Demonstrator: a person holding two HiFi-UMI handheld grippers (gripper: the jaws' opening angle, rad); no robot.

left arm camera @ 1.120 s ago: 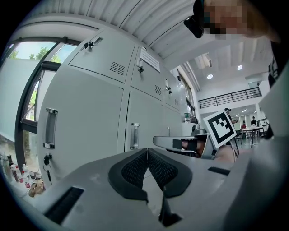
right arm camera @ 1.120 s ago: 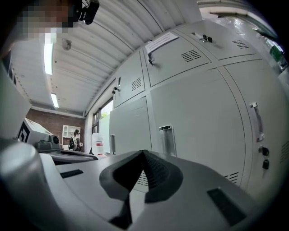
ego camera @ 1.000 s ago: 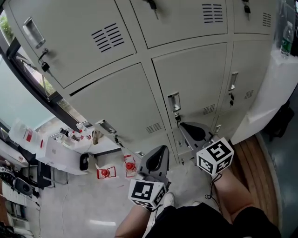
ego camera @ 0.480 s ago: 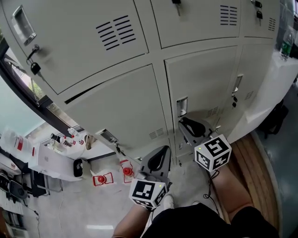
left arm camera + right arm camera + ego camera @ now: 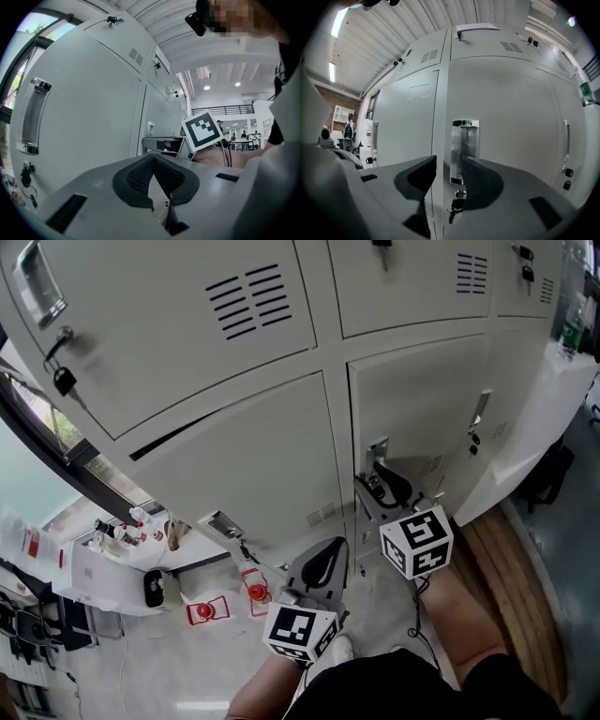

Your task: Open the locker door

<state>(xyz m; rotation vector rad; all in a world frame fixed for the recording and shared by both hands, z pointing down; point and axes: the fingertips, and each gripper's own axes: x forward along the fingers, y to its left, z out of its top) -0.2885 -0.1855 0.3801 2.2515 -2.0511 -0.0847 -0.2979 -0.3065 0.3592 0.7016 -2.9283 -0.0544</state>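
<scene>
**A:** Where does the door stand?

**B:** The door (image 5: pixel 417 399) is shut, and its seams look flush with the lockers around it. None of the opening is done. As I judge it, I have yet to take the handle and pull.

**A:** And the handle?

**B:** The handle (image 5: pixel 464 147) is a bright metal strip at the door's left edge. A key (image 5: pixel 456 202) hangs in the lock just under it.

**A:** How is your claw placed?

**B:** My right claw (image 5: pixel 449 161) points straight at that edge. Its jaws are apart and opening, with nothing between the pads. Through the gap I see the seam and the handle's left side, while the right jaw covers the handle's lower part. From my head view the tips sit just below the handle. I cannot tell whether they touch the door.

**A:** The other one?

**B:** My left claw (image 5: pixel 153 161) has its jaws together and is empty. I hold it lower and further left, near my knee and apart from that handle.
</scene>
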